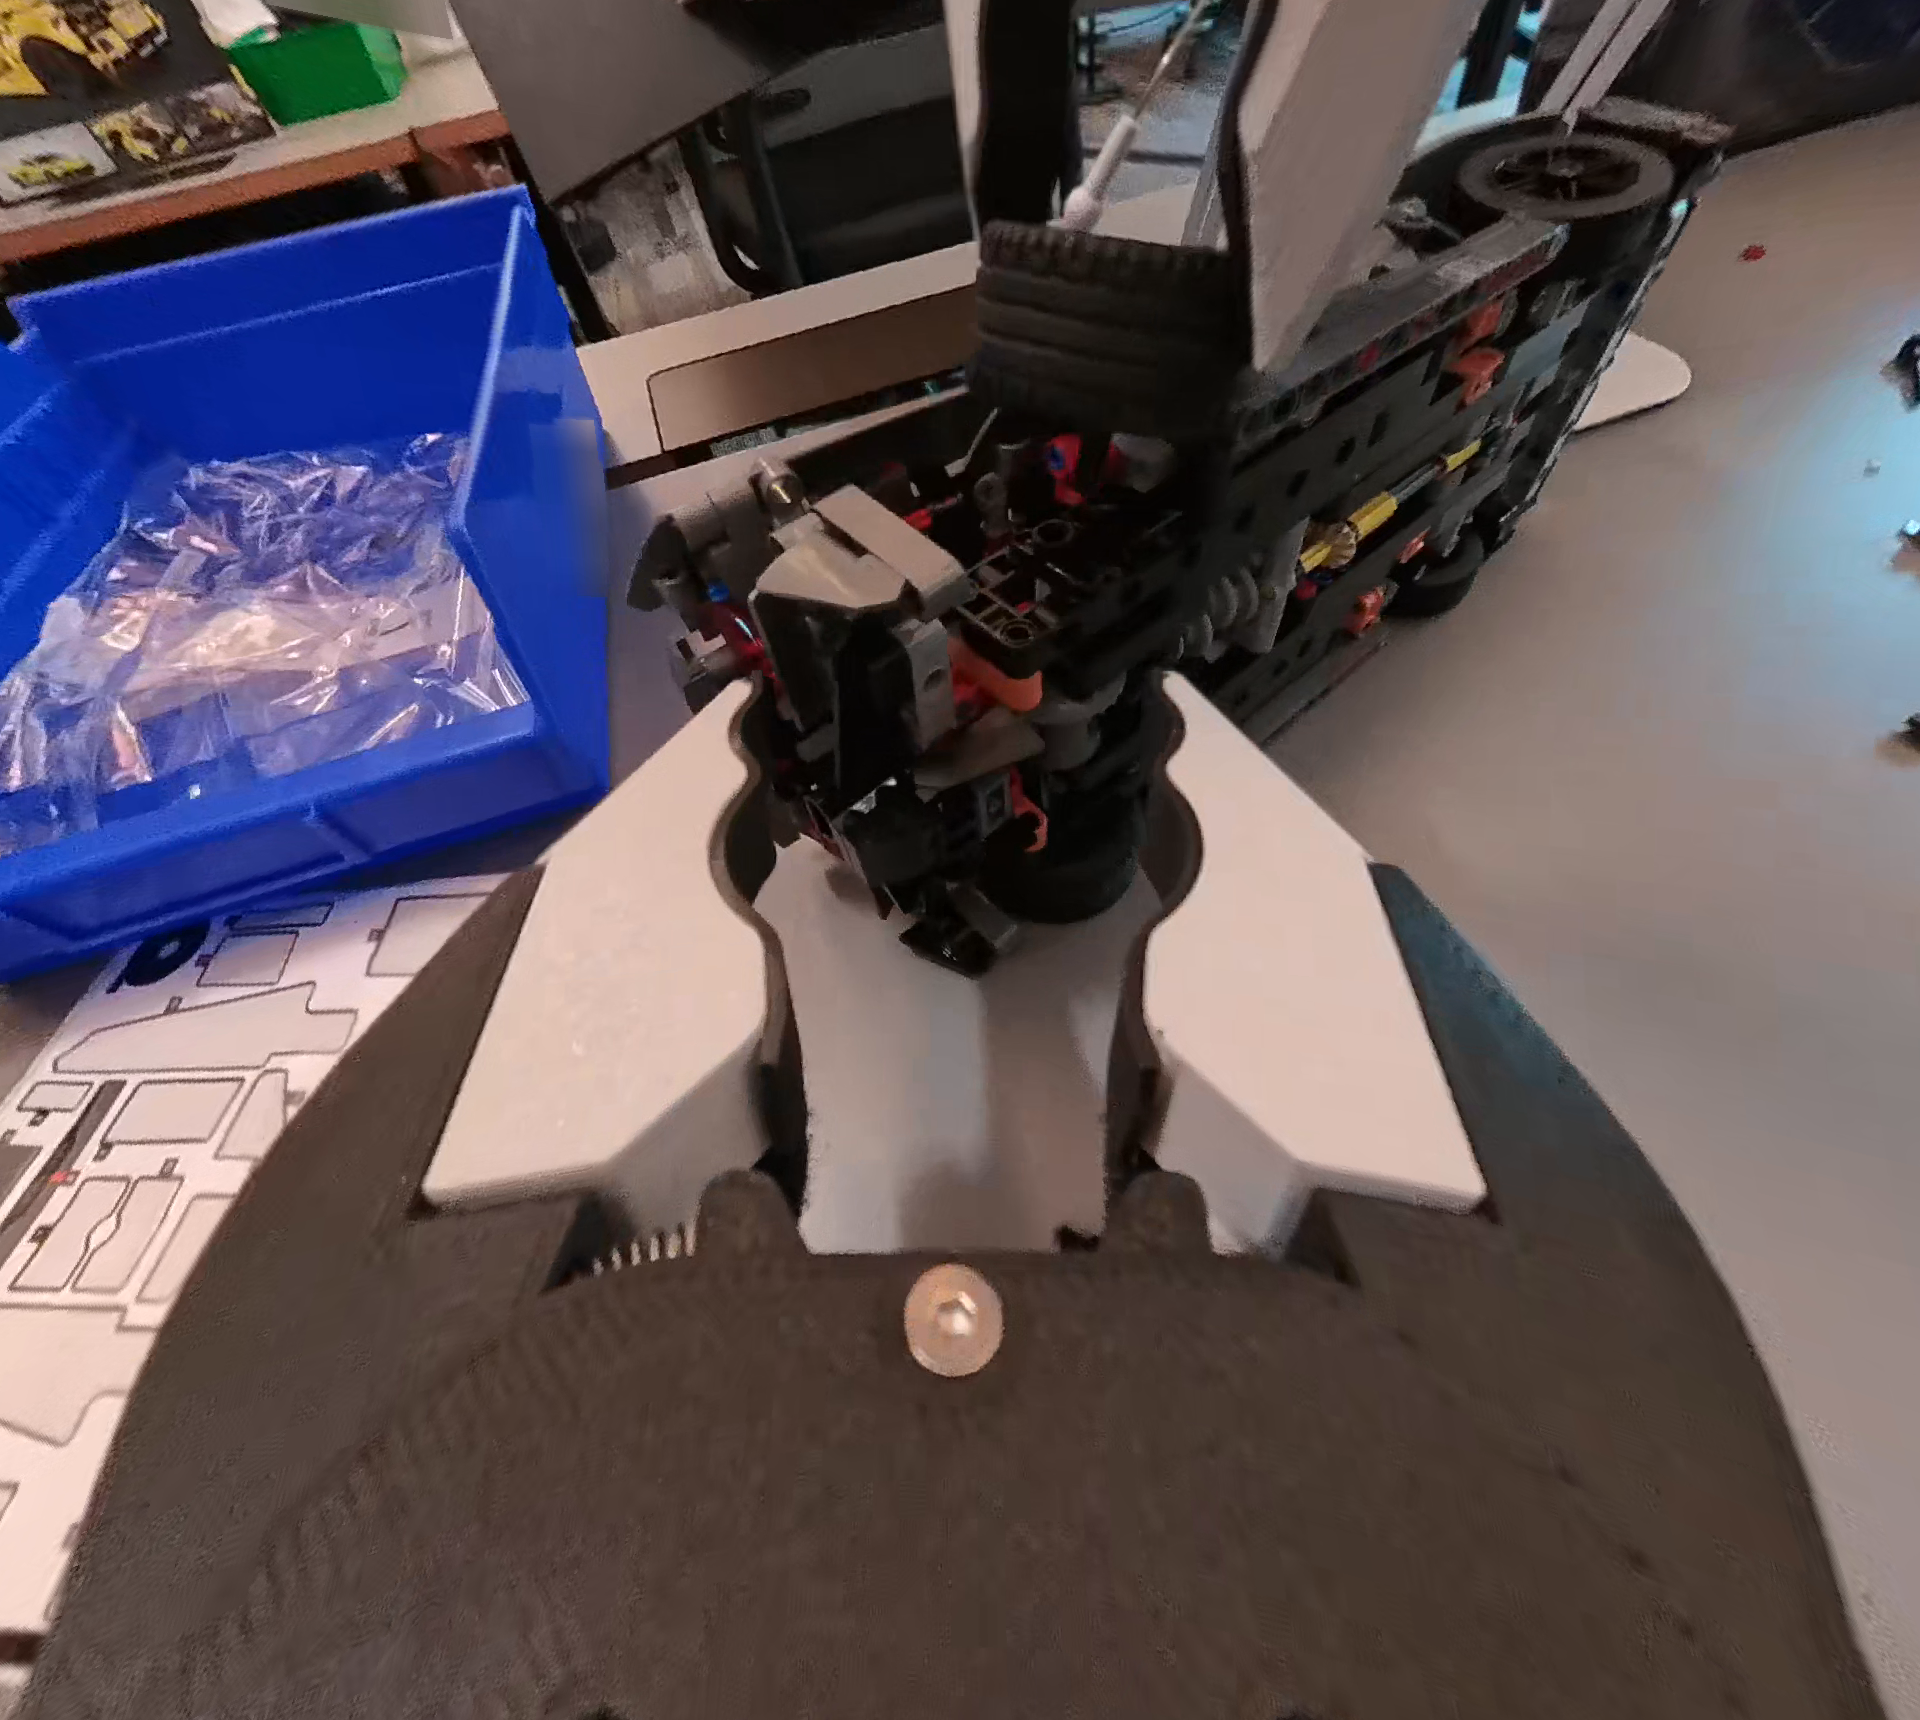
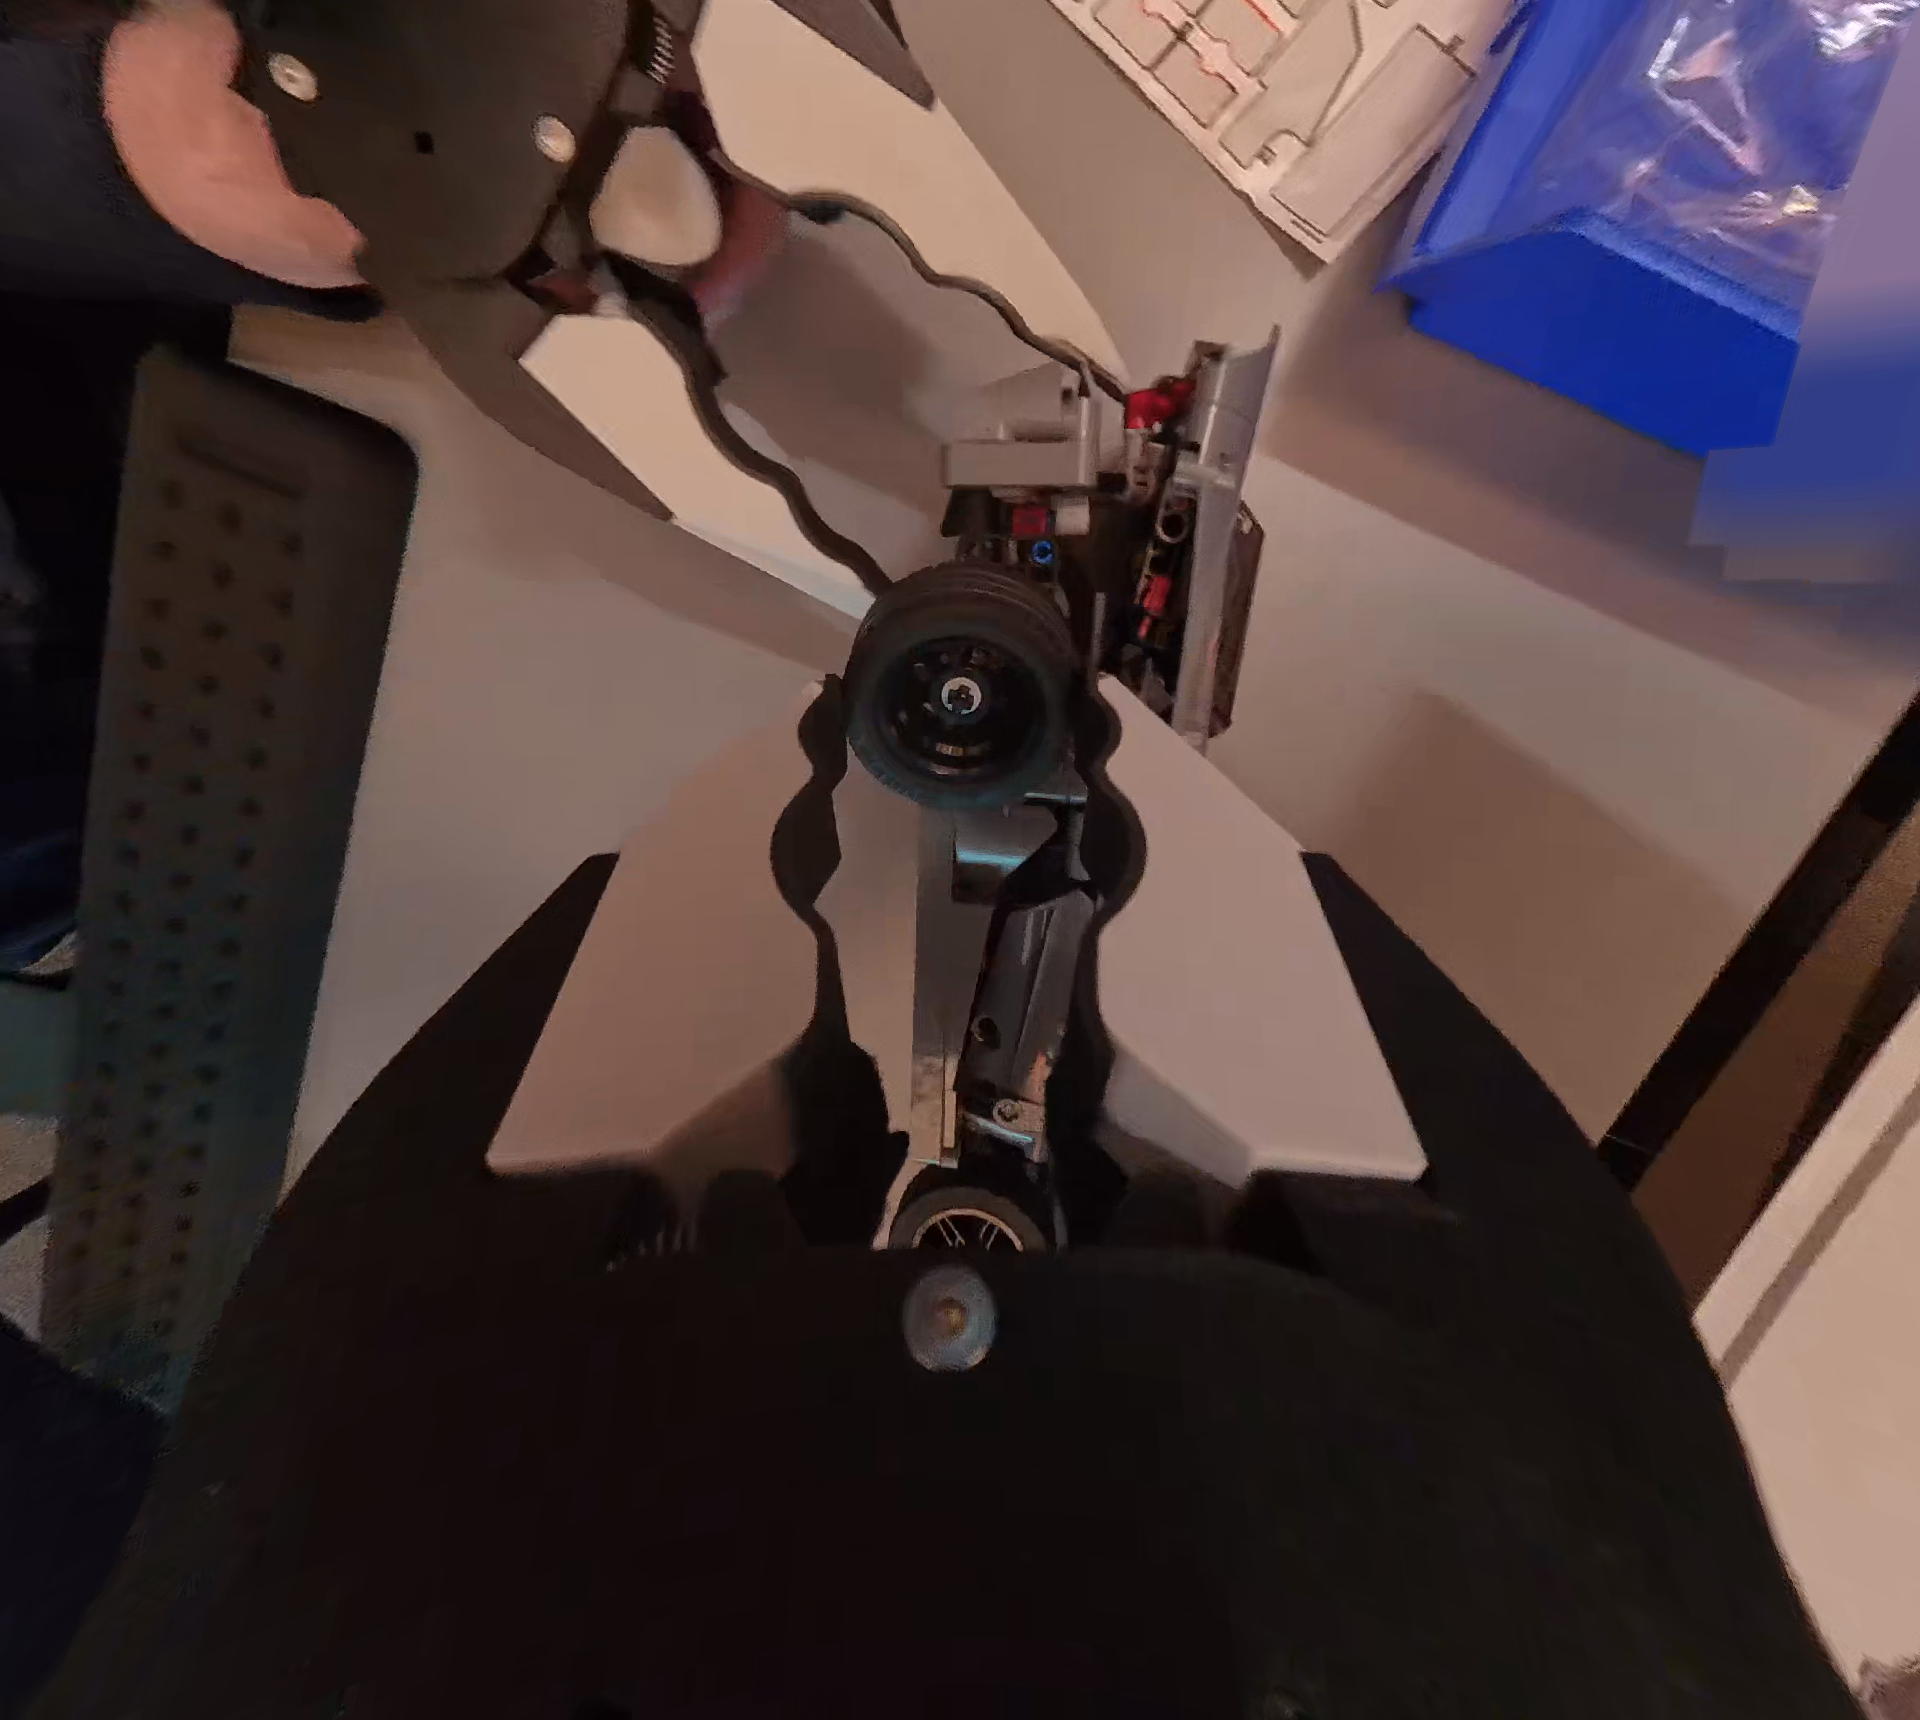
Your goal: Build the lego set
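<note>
Both grippers, left gripper (image 1: 961,704) and right gripper (image 2: 961,704), clamp lego car (image 1: 1351,465) between fingers.

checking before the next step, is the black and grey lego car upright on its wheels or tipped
Tipped on its side: the black and grey lego car shows its underside, one black tyre on top.

Blue bin (image 1: 312,382) cut off left

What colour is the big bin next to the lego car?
Bright blue bin, clearest in the left wrist view.
</note>
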A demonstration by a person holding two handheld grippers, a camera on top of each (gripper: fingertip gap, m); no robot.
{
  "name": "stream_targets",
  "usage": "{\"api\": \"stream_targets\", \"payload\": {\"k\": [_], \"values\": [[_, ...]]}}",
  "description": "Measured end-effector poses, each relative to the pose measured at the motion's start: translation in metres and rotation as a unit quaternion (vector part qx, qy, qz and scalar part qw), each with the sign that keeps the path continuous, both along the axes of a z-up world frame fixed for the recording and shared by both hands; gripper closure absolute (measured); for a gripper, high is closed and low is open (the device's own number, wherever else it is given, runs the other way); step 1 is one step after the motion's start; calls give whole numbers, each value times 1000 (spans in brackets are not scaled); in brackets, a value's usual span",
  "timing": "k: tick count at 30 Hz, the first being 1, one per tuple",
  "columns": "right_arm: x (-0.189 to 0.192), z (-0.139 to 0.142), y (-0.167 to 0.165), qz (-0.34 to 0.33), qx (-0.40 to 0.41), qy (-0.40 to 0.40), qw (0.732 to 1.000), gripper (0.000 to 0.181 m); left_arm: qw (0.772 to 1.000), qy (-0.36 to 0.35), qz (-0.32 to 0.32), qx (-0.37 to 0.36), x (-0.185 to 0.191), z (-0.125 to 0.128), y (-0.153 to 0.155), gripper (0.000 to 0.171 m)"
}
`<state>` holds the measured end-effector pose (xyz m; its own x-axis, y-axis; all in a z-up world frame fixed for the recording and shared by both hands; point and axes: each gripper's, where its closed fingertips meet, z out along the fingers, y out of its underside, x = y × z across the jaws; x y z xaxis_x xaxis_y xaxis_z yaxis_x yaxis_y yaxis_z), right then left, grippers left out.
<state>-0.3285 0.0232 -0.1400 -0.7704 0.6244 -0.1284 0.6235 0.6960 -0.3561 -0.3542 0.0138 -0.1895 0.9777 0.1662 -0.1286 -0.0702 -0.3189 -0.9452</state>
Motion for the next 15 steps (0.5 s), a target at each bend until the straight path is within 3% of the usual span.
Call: {"api": "stream_targets", "payload": {"k": [6, 15], "values": [[0, -7, 1, 8, 42, -47, 998, 140, 1000, 14, -6, 1, -1, -5, 2, 105], [-7, -8, 3, -50, 99, -60, 992, 139, 1000, 13, -6, 4, -3, -6, 1, 110]]}}
